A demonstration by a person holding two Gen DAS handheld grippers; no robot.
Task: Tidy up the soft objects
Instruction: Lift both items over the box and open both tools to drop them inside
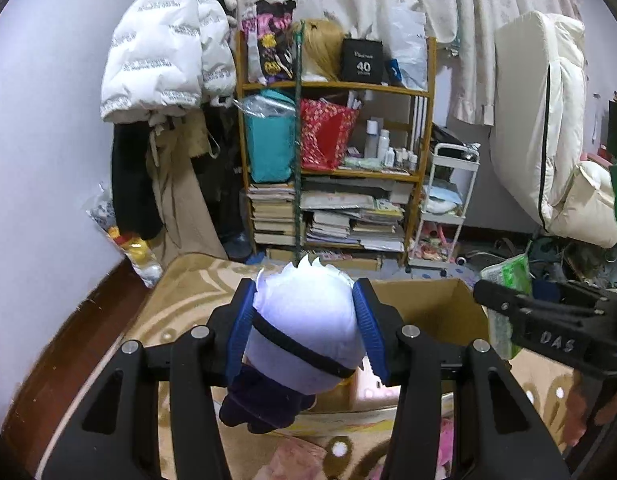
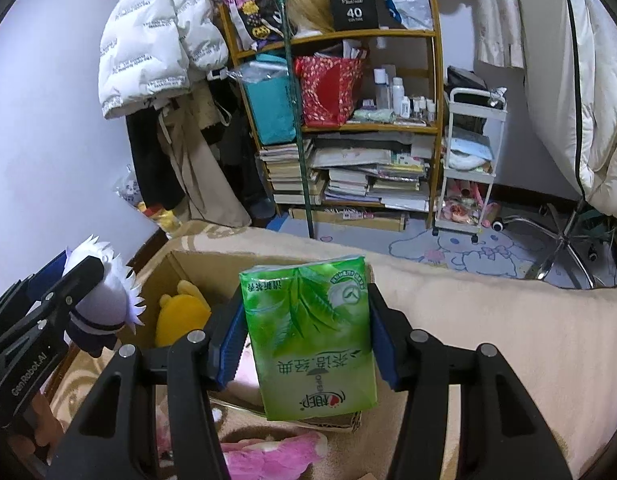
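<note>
My left gripper [image 1: 306,328] is shut on a white-haired plush doll [image 1: 304,328] with a dark band and a navy body, held by its head above the near edge of an open cardboard box [image 1: 440,312]. That doll [image 2: 104,308] also shows at the left of the right wrist view. My right gripper [image 2: 308,332] is shut on a green tissue pack [image 2: 312,336], upright over the same cardboard box [image 2: 180,268]. A yellow plush toy [image 2: 180,316] lies inside the box. In the left wrist view the tissue pack [image 1: 508,280] peeks out behind the right gripper's black arm.
The box sits on a beige patterned blanket [image 2: 468,320]. A pink plush [image 2: 268,452] lies below the grippers. Beyond stand a wooden shelf [image 1: 336,88] of books and bags, a white cart [image 2: 468,168], hanging coats [image 1: 160,60] and a chair base [image 2: 564,240].
</note>
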